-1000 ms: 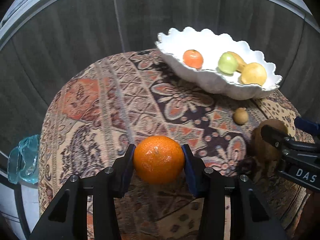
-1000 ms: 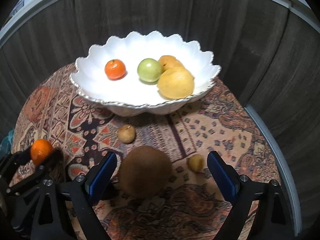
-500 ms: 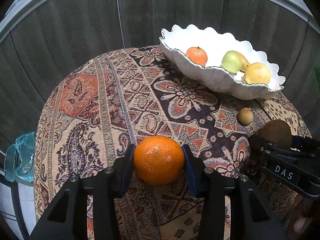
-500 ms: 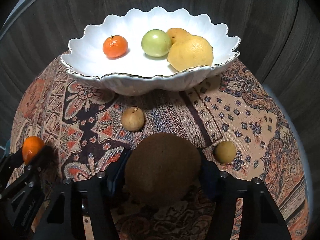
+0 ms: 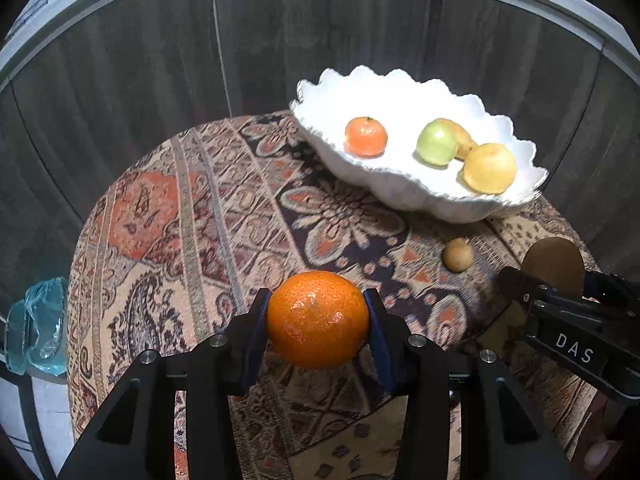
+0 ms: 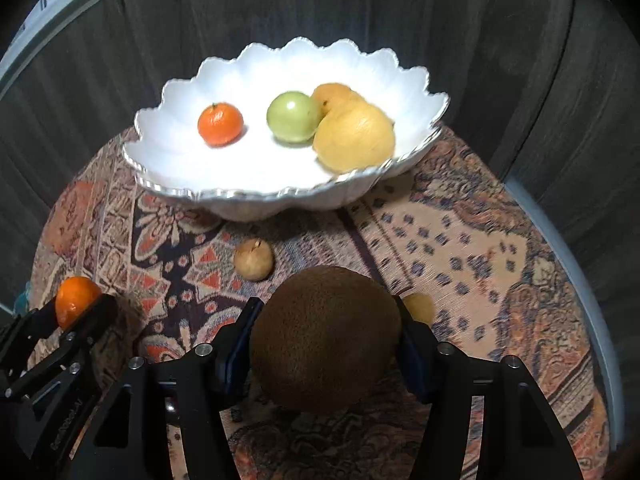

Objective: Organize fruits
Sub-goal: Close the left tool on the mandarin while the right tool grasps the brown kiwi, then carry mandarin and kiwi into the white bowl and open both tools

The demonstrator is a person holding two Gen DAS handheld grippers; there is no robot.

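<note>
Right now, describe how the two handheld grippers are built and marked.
Both are matte black, angular frames with silver screw heads. The left gripper and right gripper each have two fingers lined with dark blue pads. White lettering "DAS" marks the right gripper's side. No cables or sleeves show.

Patterned table (image 5: 208, 216), white bowl (image 5: 420, 200), 2 small fruits (image 6: 253, 260)

"DAS" on right claw (image 5: 560, 276)

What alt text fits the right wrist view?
The right gripper clamps a brown kiwi over a patterned cloth. Beyond, a white scalloped bowl holds four fruits; at left, the left gripper grips an orange.
</note>
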